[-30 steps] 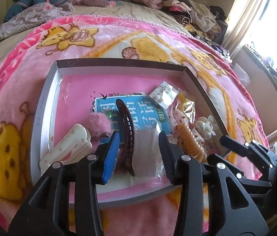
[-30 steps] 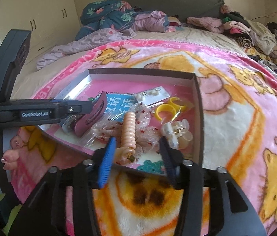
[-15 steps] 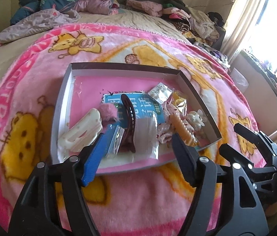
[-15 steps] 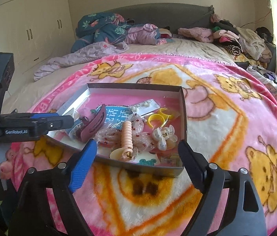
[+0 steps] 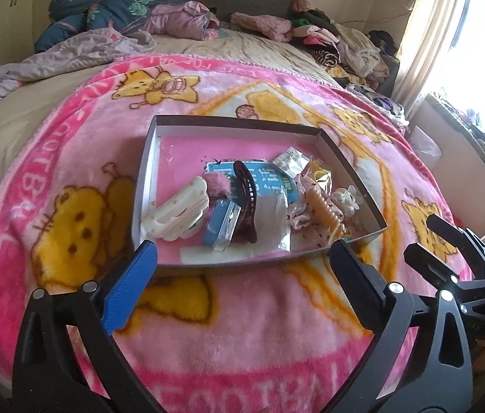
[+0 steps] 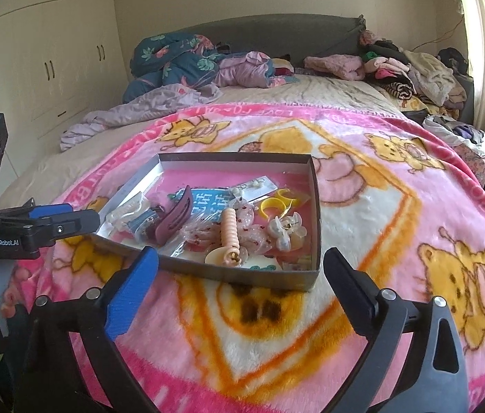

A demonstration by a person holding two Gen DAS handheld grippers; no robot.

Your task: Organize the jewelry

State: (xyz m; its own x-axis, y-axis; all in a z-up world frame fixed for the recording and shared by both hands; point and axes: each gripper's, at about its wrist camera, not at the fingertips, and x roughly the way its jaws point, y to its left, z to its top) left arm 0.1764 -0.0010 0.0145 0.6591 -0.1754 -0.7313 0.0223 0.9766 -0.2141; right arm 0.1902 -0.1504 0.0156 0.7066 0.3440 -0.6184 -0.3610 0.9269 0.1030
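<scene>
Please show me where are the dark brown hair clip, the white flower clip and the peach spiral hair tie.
dark brown hair clip (image 5: 246, 203): left wrist view, middle of its curved back.
white flower clip (image 6: 285, 229): right wrist view, centre of the petals.
peach spiral hair tie (image 6: 230, 232): right wrist view, mid-length of the coil.

"GenRobot.AI" stands on the left gripper (image 6: 66, 220); the pink blanket (image 6: 363, 206) reads "LOVE FOR ALL" upside down.
</scene>
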